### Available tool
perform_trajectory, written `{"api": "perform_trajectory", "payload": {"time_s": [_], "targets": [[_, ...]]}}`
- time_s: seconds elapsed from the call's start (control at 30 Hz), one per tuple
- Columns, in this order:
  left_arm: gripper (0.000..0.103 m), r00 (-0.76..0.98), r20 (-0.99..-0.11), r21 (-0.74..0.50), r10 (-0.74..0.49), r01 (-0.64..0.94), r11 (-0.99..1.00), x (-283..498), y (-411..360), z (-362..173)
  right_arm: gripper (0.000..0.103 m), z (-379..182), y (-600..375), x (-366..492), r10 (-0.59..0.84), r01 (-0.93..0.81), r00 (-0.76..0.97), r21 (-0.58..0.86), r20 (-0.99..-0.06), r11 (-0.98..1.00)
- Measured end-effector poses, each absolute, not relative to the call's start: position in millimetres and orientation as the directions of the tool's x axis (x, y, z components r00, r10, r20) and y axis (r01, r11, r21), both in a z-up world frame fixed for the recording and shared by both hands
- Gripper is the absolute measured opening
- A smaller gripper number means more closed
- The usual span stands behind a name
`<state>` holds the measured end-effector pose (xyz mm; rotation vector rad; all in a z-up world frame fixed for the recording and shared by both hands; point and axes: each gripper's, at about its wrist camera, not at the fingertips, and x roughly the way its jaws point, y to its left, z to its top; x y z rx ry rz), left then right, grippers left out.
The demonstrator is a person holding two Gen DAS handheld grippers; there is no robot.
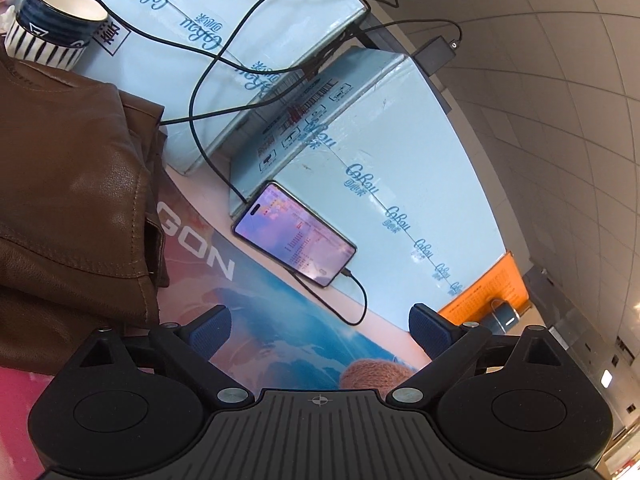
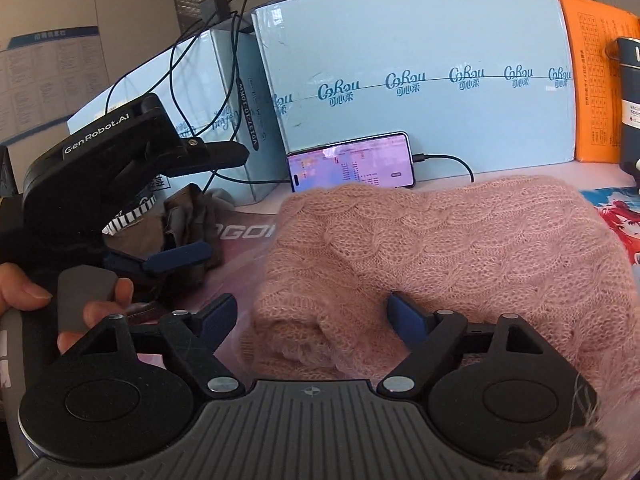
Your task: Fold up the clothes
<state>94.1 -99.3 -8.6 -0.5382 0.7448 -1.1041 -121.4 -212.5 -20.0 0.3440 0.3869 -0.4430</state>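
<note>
Printed mat (image 1: 280, 320) lies bare between the brown leather garment (image 1: 72, 200) on the left and the pink knitted sweater (image 2: 460, 248) on the right; a gripper could pass along that strip. Far side closed off by light blue boxes (image 2: 400, 80), upright, with a phone (image 2: 352, 162) leaning at their foot just behind the sweater. Black cables (image 1: 224, 60) trail loose over the box tops and down to the phone. Striped bowl (image 1: 56, 24) sits beyond the leather garment. Orange packet (image 2: 600, 80) and dark canister (image 2: 630, 100) block the far right corner. Left gripper (image 2: 188, 204) hangs over the mat's left part, beside the sweater.
</note>
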Motion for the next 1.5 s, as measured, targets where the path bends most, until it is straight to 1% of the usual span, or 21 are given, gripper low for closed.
{"api": "perform_trajectory", "payload": {"time_s": [0.03, 0.1, 0.13, 0.17, 0.3, 0.37, 0.5, 0.63, 0.67, 0.7, 0.73, 0.77, 0.8, 0.9, 0.97, 1.03, 1.1, 1.17, 1.27, 1.4, 1.5], "targets": [[0.097, 0.245, -0.265, -0.717, -0.933, 0.597, 0.360, 93.7, -100.3, -9.7, 0.056, -20.0, -216.3, -126.5, -0.345, 0.478, 0.837, 0.261, -0.425, 0.839], [0.098, 0.224, -0.266, -0.718, -0.937, 0.603, 0.348, 93.0, -102.2, -11.7, 0.045, -20.1, -223.9, -136.8, -0.343, 0.485, 0.843, 0.310, -0.413, 0.818], [0.098, 0.220, -0.269, -0.717, -0.938, 0.605, 0.347, 92.6, -103.1, -12.3, 0.030, -20.0, -227.8, -142.1, -0.342, 0.487, 0.847, 0.337, -0.406, 0.806], [0.098, 0.216, -0.270, -0.716, -0.938, 0.607, 0.346, 92.3, -103.9, -12.9, 0.025, -19.0, -233.0, -148.3, -0.336, 0.483, 0.857, 0.380, -0.391, 0.789], [0.098, 0.188, -0.279, -0.688, -0.942, 0.645, 0.333, 86.8, -110.1, -13.8, 0.023, -12.8, -247.8, -174.2, -0.342, 0.460, 0.887, 0.515, -0.311, 0.724], [0.098, 0.149, -0.314, -0.669, -0.938, 0.666, 0.330, 83.2, -117.5, -16.1, 0.023, -7.0, -250.4, -185.3, -0.379, 0.470, 0.883, 0.530, -0.278, 0.706], [0.098, 0.055, -0.422, -0.618, -0.905, 0.713, 0.332, 71.5, -139.3, -26.4, 0.023, 2.6, -255.3, -200.7, -0.421, 0.462, 0.882, 0.557, -0.211, 0.690], [0.095, -0.109, -0.398, -0.632, -0.911, 0.753, 0.185, 61.3, -151.9, -29.3, 0.023, 7.9, -260.8, -211.6, -0.415, 0.400, 0.901, 0.604, -0.124, 0.689], [0.088, -0.123, -0.405, -0.618, -0.906, 0.767, 0.172, 57.5, -154.4, -30.0, 0.023, 8.8, -262.6, -211.6, -0.409, 0.389, 0.905, 0.610, -0.114, 0.690], [0.077, -0.124, -0.419, -0.587, -0.899, 0.793, 0.164, 52.0, -156.6, -29.7, 0.023, 9.7, -264.5, -211.3, -0.408, 0.386, 0.906, 0.614, -0.112, 0.689], [0.068, -0.118, -0.434, -0.552, -0.893, 0.819, 0.160, 46.3, -159.0, -29.5, 0.023, 10.3, -266.6, -211.1, -0.408, 0.384, 0.906, 0.618, -0.110, 0.686], [0.047, -0.119, -0.452, -0.528, -0.884, 0.834, 0.158, 42.3, -161.8, -29.8, 0.023, 10.7, -269.1, -210.4, -0.408, 0.381, 0.907, 0.624, -0.107, 0.682], [0.029, -0.135, -0.464, -0.523, -0.875, 0.840, 0.148, 40.4, -164.8, -30.5, 0.023, 11.1, -271.6, -209.7, -0.407, 0.377, 0.907, 0.630, -0.104, 0.679], [0.026, -0.136, -0.440, -0.539, -0.888, 0.830, 0.140, 43.3, -161.3, -30.1, 0.023, 18.1, -281.6, -210.8, -0.414, 0.358, 0.908, 0.645, -0.070, 0.676], [0.025, -0.076, -0.406, -0.521, -0.911, 0.838, 0.163, 49.4, -152.7, -24.6, 0.023, 26.3, -289.2, -215.8, -0.431, 0.344, 0.902, 0.655, -0.031, 0.673], [0.024, 0.045, -0.373, -0.468, -0.927, 0.854, 0.229, 56.2, -141.2, -15.4, 0.023, 34.6, -297.0, -221.3, -0.448, 0.330, 0.894, 0.666, 0.008, 0.669], [0.024, 0.154, -0.332, -0.442, -0.931, 0.846, 0.298, 63.9, -127.5, -7.5, 0.023, 43.2, -307.2, -236.0, -0.490, 0.327, 0.870, 0.683, 0.052, 0.653], [0.024, 0.252, -0.289, -0.431, -0.924, 0.827, 0.360, 73.1, -113.4, -1.6, 0.023, 48.7, -317.3, -251.2, -0.551, 0.364, 0.832, 0.681, 0.069, 0.635], [0.024, 0.342, -0.264, -0.415, -0.902, 0.804, 0.427, 84.9, -101.8, 2.9, 0.021, 47.5, -329.3, -270.1, -0.644, 0.464, 0.764, 0.654, 0.046, 0.597], [0.025, 0.337, -0.316, -0.431, -0.887, 0.782, 0.450, 96.7, -106.4, -1.2, 0.021, 20.5, -351.9, -283.3, -0.708, 0.588, 0.698, 0.647, -0.103, 0.486], [0.025, 0.319, -0.373, -0.398, -0.871, 0.793, 0.461, 92.8, -116.7, -8.0, 0.019, -4.7, -367.3, -280.1, -0.738, 0.719, 0.619, 0.571, -0.269, 0.395]]}}
